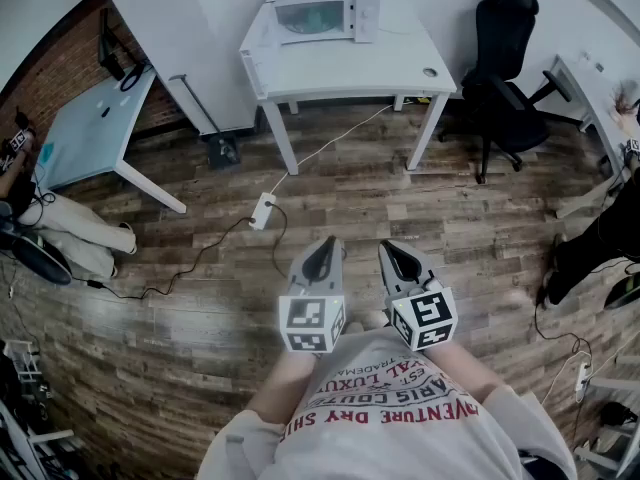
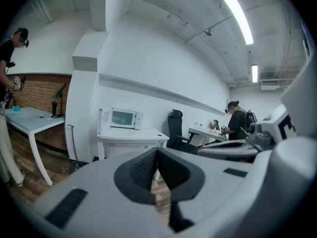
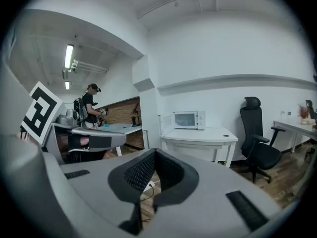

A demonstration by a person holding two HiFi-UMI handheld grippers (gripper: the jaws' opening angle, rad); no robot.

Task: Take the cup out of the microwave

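1. The wood-plank floor (image 1: 400,198) spreads from the person's feet to the far white wall.
2. A white table (image 1: 340,68) stands far ahead against that wall.
3. A black office chair (image 1: 505,63) stands just right of the table.
4. The microwave (image 1: 318,18) sits on the far part of the table top. Its door (image 3: 165,125) seems swung out to its left, though it shows small from here.
5. The cup cannot be made out, because the microwave's inside is too distant and dim to show what it holds.
6. The left gripper (image 1: 322,251) is held near the person's chest, well apart from the table. Its jaws are pressed together with nothing between them.
7. The right gripper (image 1: 393,253) hangs just to the right of the left one. Its jaws also meet at the tips and are empty.
8. A white cable (image 1: 330,143) runs from under the table to a power strip (image 1: 262,210) on the floor, nearer the person.
9. A small round thing (image 1: 430,71) lies near the table's right edge.
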